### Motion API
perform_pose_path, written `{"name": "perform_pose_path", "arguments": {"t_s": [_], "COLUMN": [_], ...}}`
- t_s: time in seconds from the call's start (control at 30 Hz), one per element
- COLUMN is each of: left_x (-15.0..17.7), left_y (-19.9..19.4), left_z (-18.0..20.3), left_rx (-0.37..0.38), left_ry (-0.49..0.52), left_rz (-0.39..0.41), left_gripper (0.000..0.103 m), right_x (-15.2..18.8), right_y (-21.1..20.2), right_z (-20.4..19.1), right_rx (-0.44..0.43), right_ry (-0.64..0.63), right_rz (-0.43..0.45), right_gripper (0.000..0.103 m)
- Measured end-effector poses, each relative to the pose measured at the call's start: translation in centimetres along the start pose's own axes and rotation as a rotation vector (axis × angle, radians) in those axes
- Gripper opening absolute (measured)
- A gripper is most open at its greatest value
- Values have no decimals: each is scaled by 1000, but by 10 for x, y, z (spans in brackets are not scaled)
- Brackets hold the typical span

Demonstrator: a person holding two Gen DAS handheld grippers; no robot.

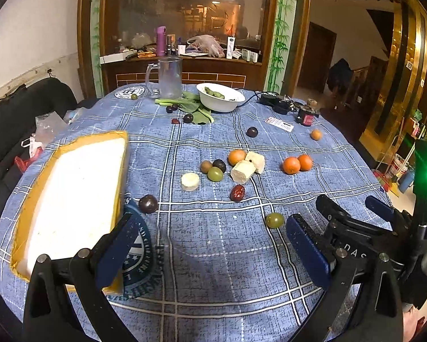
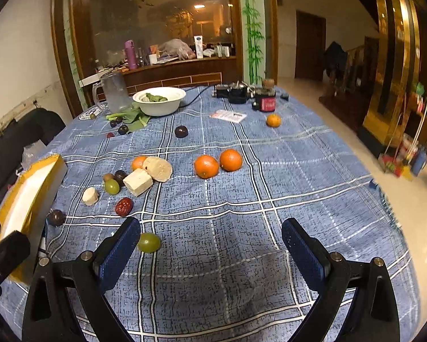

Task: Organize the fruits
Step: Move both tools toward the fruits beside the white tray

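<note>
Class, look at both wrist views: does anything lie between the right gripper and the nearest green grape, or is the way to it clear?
Nothing visible blocks it. The green grape lies on bare tablecloth just beside the inner fingertip of the open right gripper. The nearest other fruit, a red date, sits farther away, behind the grape.

Box (image 1: 70, 193) at table's (image 1: 213, 256) left; fruit cluster (image 1: 216, 168) mid-table; bowl (image 1: 220, 97) and mug (image 1: 167, 78) behind.

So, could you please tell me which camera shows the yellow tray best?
The left wrist view: the tray shows its whole white inside. The right wrist view catches only its end at the left edge.
</note>
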State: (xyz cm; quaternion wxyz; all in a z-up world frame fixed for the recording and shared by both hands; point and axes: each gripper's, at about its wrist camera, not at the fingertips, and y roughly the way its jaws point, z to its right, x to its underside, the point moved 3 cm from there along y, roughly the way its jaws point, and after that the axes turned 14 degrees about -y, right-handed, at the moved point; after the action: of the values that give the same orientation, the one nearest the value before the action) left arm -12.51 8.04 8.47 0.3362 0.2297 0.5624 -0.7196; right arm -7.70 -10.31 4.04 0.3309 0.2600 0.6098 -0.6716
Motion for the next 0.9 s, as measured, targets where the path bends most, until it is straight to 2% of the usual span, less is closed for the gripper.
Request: {"name": "perform_pose_path", "arguments": {"t_s": [0.53, 0.9], "left_x": [8, 11], "left_y": [-43, -44], "left_z": [-7, -7], "left_rx": [10, 14], "left_ry": [4, 3], "left_rz": [81, 74], "left_gripper": [103, 103], "right_x": [8, 12], "right_y": [-48, -46], "right_z": [-38, -45], "right_rx": [-6, -16], "right_ry": [-99, -110], "right_rz": [88, 81], "right_gripper": [101, 101]}}
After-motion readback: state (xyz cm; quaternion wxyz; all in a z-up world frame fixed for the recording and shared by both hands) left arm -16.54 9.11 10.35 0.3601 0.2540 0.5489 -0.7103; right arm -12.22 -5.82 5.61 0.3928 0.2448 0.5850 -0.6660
